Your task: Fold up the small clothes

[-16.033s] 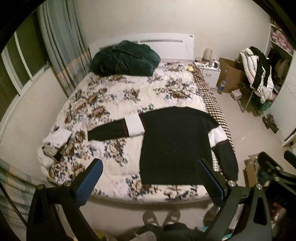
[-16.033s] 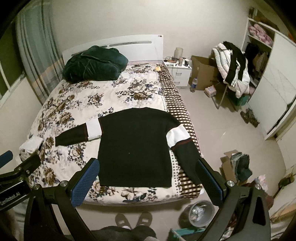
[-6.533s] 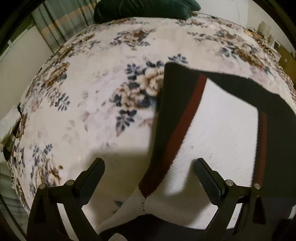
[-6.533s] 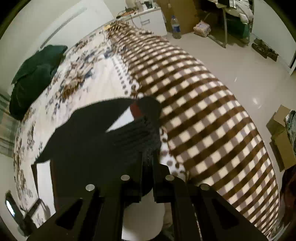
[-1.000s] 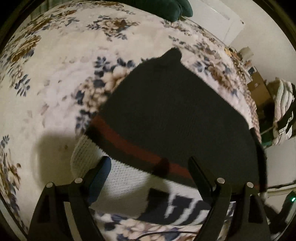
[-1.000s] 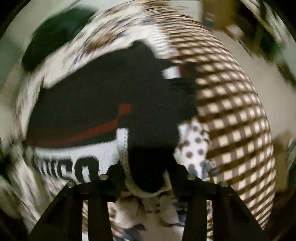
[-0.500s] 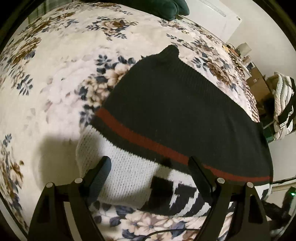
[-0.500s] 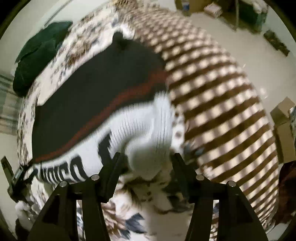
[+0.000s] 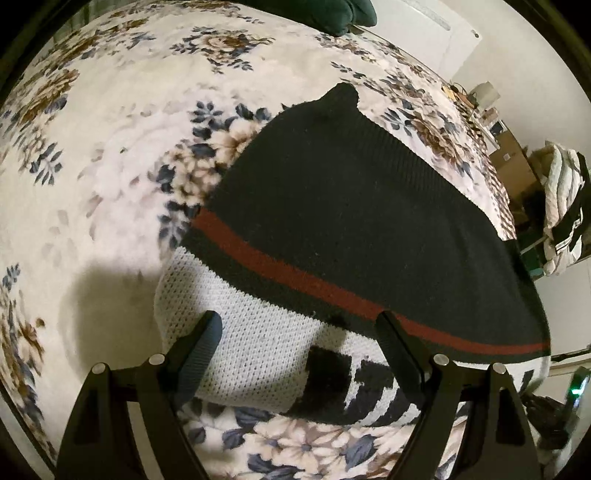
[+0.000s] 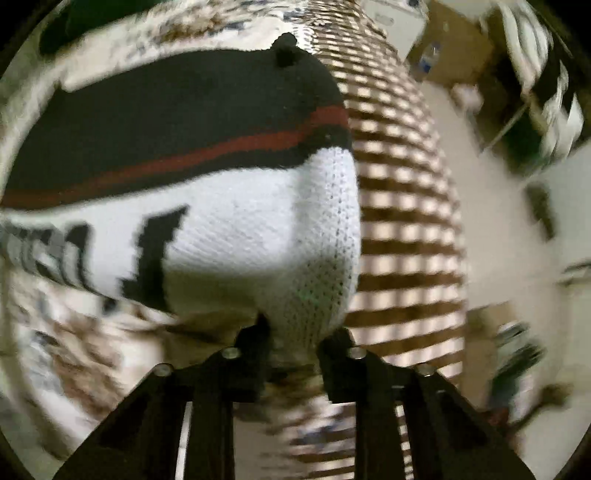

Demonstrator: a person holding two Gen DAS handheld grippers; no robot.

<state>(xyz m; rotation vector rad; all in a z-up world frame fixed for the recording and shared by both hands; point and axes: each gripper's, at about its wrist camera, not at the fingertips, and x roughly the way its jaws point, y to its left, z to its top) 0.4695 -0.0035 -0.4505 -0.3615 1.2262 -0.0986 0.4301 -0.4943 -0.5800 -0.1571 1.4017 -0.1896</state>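
A black knit sweater [image 9: 351, 206] with a red stripe and a white band with black letters lies folded on the floral bed cover [image 9: 110, 147]. My left gripper [image 9: 299, 339] is open, its fingers astride the white band at the sweater's near left end. In the right wrist view the sweater [image 10: 229, 147] fills the middle. My right gripper [image 10: 293, 332] has its fingers close together on the white knit edge [image 10: 306, 306] at the sweater's right end. That view is blurred.
A dark green garment [image 9: 332, 11] lies at the bed's head. A brown checked sheet [image 10: 399, 206] runs along the bed's right side. Beyond are floor, cardboard boxes [image 10: 454, 48] and a white and black jacket [image 9: 565, 206] on a chair.
My right gripper has narrowed onto the sweater's white edge and swung right. The left gripper has stayed open over the white band, hardly moved.
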